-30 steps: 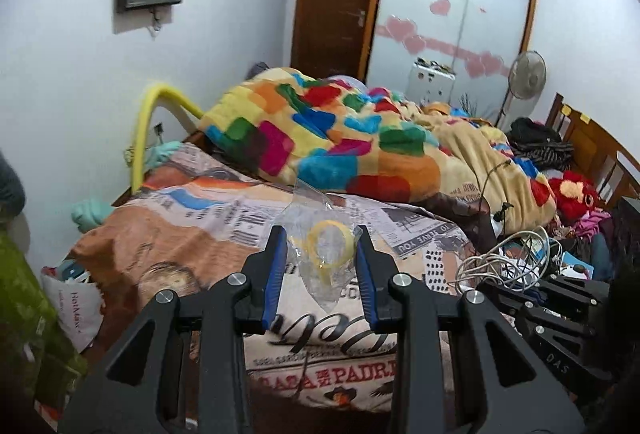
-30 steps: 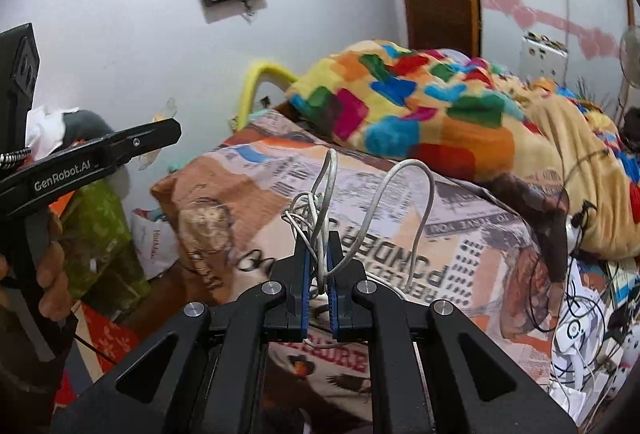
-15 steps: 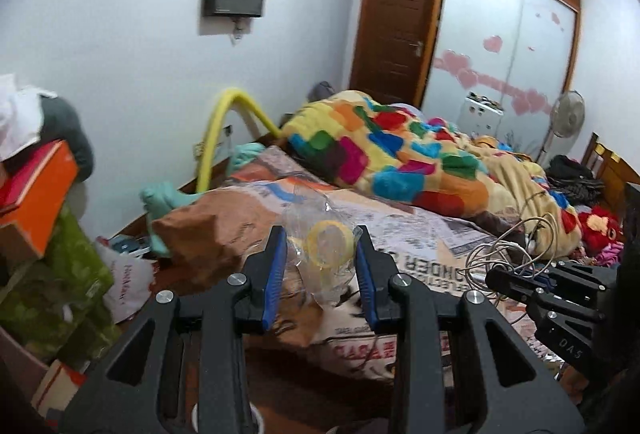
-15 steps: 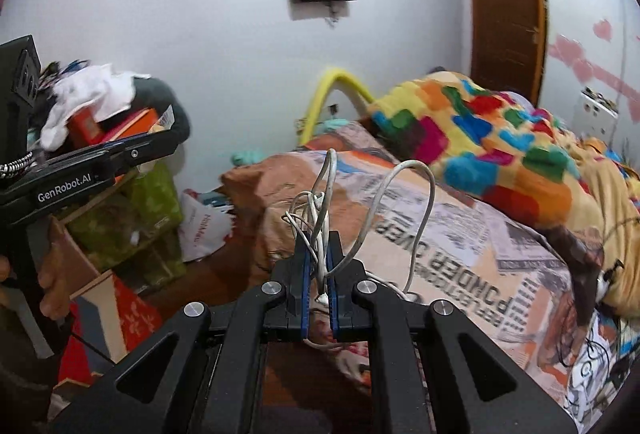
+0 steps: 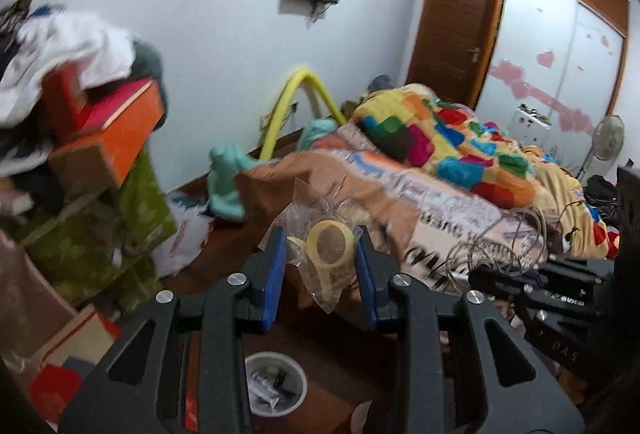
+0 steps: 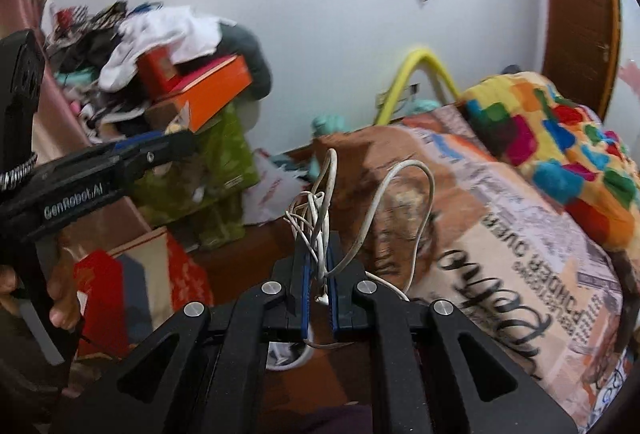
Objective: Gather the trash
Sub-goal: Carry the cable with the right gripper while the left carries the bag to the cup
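Observation:
My left gripper (image 5: 322, 240) is shut on a clear plastic bag (image 5: 308, 205) with a yellow tape roll (image 5: 330, 244) inside; the bag sticks up between the blue pads. My right gripper (image 6: 317, 248) is shut on a tangle of white cable (image 6: 400, 169) that loops up above its fingers. In the left wrist view the right gripper (image 5: 478, 274) and its cable (image 5: 488, 254) sit at the right. The left gripper (image 6: 176, 145) shows at the left of the right wrist view, a hand on its handle. A small white bin (image 5: 276, 382) holding scraps stands on the floor beneath the left gripper.
The bed (image 5: 440, 201) with a printed sheet and a patchwork blanket (image 5: 432, 129) fills the right. At the left stands a pile of boxes and clothes (image 5: 92, 121) over a green box (image 5: 132, 209). A yellow hoop (image 5: 296, 93) leans on the wall. Red boxes (image 6: 132, 286) lie on the floor.
Both views have swung left, off the bed and toward the clutter pile and floor. The white bin has come into sight below. Both grips are unchanged.

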